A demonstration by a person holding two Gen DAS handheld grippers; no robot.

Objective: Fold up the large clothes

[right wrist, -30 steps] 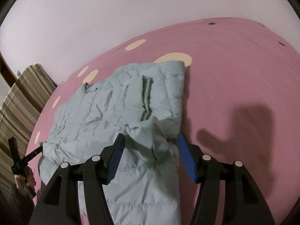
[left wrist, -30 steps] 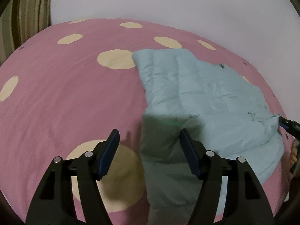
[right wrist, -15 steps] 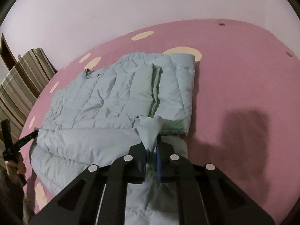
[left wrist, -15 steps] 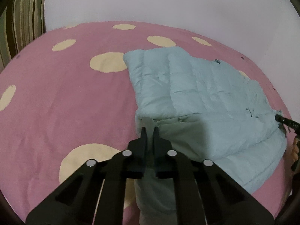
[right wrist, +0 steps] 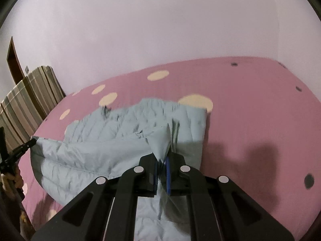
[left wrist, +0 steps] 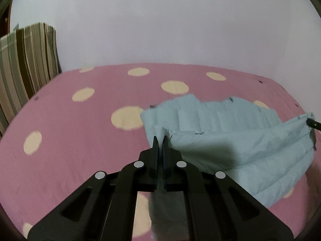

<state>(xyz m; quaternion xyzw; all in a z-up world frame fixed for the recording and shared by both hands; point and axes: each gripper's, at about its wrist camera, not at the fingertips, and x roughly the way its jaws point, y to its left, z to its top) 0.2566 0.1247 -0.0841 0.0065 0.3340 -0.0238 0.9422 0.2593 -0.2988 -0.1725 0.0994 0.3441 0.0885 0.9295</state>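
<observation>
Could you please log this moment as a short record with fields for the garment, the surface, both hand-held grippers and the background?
garment: light blue quilted jacket, near edge lifted off the bed, far part lying flat
surface: pink bedspread with cream dots
left hand-held gripper: shut on one corner of the jacket's near edge
right hand-held gripper: shut on the other corner of that edge
edge between grippers: raised and stretched across
background: pale wall; striped cushion at left
</observation>
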